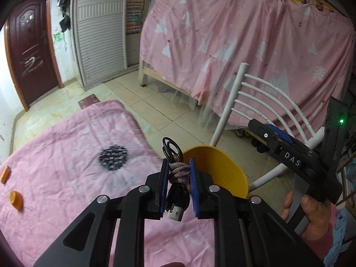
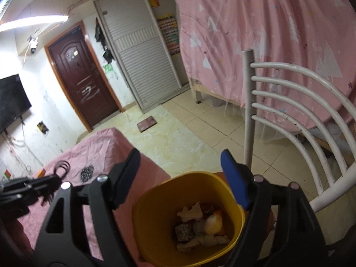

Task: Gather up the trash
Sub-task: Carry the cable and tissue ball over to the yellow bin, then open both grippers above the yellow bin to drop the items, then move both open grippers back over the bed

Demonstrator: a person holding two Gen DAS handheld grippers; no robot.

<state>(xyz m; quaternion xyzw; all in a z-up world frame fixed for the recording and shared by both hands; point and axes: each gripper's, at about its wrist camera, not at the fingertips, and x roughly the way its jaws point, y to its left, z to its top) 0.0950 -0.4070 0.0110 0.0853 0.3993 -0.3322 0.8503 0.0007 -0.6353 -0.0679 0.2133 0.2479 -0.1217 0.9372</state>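
the right gripper (image 1: 289, 155), seen from the left wrist camera, carries a small black label with the white letters "das", and nearer its tip sits a round white mark that looks like a "g". the coloured chart (image 1: 134, 15) on the wall beside the wardrobe is too small and blurred to read

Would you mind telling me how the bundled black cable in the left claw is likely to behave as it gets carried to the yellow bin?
The black cable looks floppy: its loops stick up and its plug dangles below the left claw. It seems light. The tie around it probably keeps it from unravelling over the yellow bin.
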